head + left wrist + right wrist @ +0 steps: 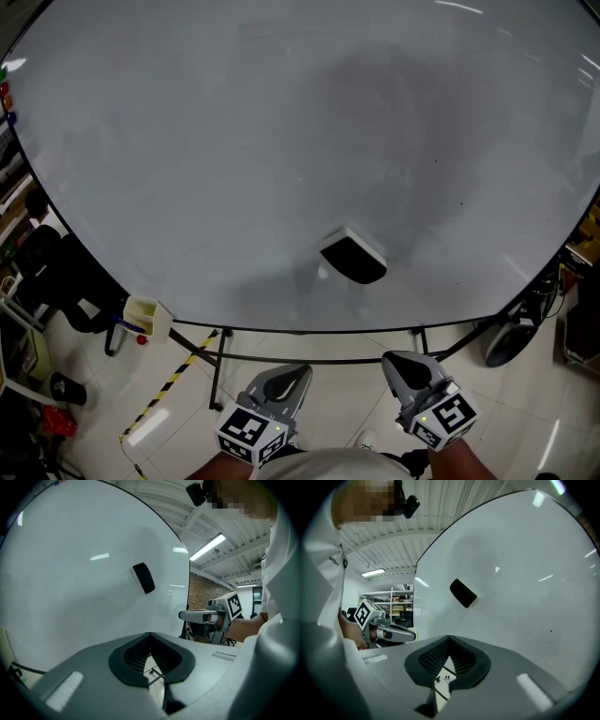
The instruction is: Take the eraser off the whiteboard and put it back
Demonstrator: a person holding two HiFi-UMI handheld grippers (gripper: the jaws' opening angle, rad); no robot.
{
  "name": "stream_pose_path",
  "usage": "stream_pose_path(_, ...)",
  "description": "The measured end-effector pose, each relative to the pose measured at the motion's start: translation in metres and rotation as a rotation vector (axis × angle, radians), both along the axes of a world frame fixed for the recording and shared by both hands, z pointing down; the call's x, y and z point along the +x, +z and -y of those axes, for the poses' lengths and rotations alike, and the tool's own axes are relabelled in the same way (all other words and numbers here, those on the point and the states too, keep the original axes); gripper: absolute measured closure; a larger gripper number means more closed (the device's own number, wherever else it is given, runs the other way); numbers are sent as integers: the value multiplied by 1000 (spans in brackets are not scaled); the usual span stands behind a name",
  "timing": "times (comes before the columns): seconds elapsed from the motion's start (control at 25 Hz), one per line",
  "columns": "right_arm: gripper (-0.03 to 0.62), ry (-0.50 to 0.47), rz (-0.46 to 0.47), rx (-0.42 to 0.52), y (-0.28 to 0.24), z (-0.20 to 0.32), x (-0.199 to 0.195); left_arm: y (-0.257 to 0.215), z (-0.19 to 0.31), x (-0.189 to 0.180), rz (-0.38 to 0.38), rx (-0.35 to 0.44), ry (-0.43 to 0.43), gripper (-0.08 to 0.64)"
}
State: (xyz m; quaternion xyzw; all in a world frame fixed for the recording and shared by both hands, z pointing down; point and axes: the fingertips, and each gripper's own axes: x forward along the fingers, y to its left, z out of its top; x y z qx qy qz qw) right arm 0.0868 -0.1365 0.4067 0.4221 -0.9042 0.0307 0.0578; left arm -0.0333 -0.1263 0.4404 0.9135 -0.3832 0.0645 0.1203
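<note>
A black eraser with a white back clings to the big whiteboard, low and right of centre. It shows too in the left gripper view and the right gripper view. My left gripper hangs below the board's lower edge, jaws together, nothing in them. My right gripper sits beside it, also shut and empty, well short of the eraser. Each gripper sees the other, the right gripper and the left gripper.
A small cream tray hangs at the board's lower left corner. Black stand legs run under the board. Yellow-black tape marks the floor. A wheel stands at right, a black chair at left.
</note>
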Motion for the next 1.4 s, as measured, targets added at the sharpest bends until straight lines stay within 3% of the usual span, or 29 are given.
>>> stream_pose_path(0.16,591,1,-78,19,10,-7,4,2,0,1,3,-6,-2,543)
stream_pose_path(0.36,591,11,-93,18,17,-8,9,6,1,-3,34,10,-3,543)
stream_pose_path(0.6,591,23,-75,7,17,-8,3,5,4,-6,20,10,4,543)
stream_pose_path(1.4,591,202,-48,-48,30,-49,-55,23,-13,-44,33,-16,215,543)
